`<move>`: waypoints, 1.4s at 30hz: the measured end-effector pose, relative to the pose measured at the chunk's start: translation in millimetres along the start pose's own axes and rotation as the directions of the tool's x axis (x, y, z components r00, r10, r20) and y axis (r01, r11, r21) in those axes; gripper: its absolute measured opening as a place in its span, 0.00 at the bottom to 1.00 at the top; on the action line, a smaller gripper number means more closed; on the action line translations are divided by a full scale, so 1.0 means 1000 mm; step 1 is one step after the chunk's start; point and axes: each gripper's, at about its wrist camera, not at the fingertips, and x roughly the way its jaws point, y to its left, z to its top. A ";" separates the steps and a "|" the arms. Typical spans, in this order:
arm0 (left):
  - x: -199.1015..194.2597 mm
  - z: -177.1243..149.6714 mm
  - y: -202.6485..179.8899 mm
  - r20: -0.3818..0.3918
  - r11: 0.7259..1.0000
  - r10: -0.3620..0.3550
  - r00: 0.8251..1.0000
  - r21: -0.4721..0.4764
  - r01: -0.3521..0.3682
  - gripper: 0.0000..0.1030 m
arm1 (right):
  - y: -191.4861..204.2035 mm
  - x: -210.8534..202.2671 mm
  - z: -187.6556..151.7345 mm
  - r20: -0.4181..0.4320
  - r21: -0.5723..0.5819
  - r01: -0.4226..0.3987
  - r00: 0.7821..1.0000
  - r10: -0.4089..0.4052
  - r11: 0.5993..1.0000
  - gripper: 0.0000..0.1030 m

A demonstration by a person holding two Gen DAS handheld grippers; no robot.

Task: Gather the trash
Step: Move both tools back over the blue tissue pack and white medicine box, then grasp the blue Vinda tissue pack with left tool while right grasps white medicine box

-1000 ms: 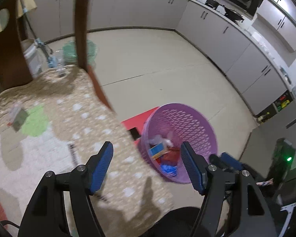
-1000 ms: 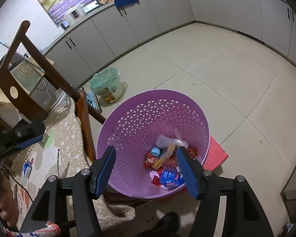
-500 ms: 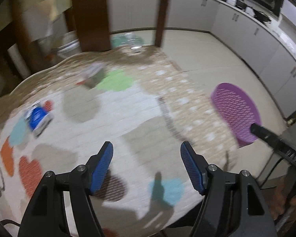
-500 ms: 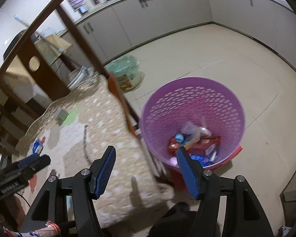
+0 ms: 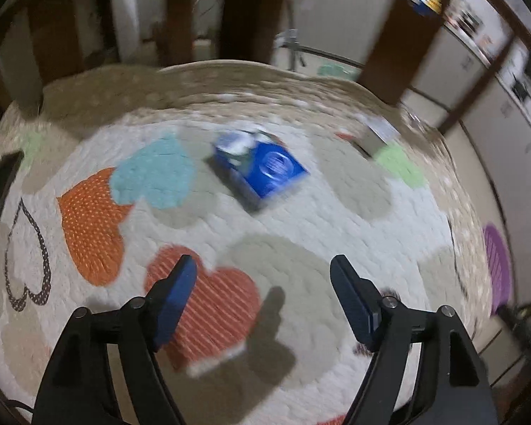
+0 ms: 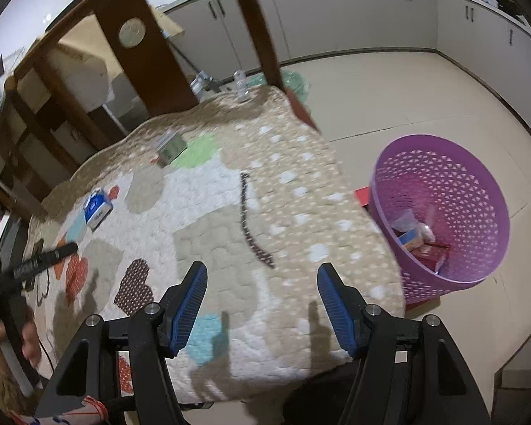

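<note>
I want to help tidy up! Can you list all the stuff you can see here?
Blue carton: one, blue and white, lying on the quilt.
Small grey-green packet: one, on the quilt by the green patch.
Quilt: one, beige and white with coloured hearts, covering the table.
Basket: one, purple, on the floor right of the table, wrappers inside.
Chairs: dark brown, at the far side of the table.
Cabinets: grey, along the far wall.
Left gripper: black with blue pads, jaws opening, nothing between them.
Right gripper: same colours, open, empty.
</note>
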 end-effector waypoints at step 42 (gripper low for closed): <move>0.041 -0.018 0.012 -0.052 0.999 0.039 0.998 0.029 -0.038 0.50 | 0.104 0.128 0.109 -0.134 -0.117 -0.145 0.983 0.129 0.982 0.67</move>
